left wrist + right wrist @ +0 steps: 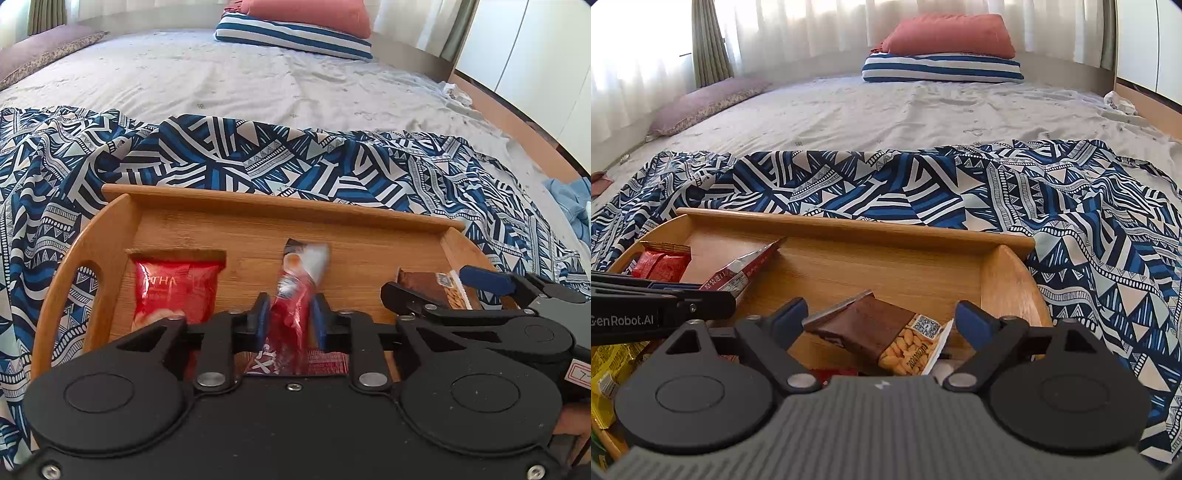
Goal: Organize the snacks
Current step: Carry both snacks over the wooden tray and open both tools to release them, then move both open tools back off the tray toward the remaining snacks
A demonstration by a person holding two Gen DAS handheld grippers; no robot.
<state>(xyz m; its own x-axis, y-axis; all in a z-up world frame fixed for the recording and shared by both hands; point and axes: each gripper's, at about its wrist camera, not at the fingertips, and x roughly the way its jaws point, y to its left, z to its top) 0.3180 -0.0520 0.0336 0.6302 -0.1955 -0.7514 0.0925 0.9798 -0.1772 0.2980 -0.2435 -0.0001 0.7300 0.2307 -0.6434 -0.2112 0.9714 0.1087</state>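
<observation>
A wooden tray (258, 225) sits on a patterned blue cloth on the bed; it also shows in the right wrist view (849, 229). My left gripper (290, 314) is shut on a red and white snack packet (295, 291), held tilted above the tray floor; the same packet shows in the right wrist view (746, 273). A red snack bag (173, 288) lies at the tray's left. My right gripper (879, 317) is open, its fingers on either side of a brown peanut bar packet (879, 332) that lies in the tray's right part (432, 288).
Yellow snack packs (609, 369) lie at the near left. The patterned cloth (1071, 221) spreads around the tray. Striped and red pillows (942, 55) lie at the far end of the bed. A light blue garment (569, 199) lies at the right.
</observation>
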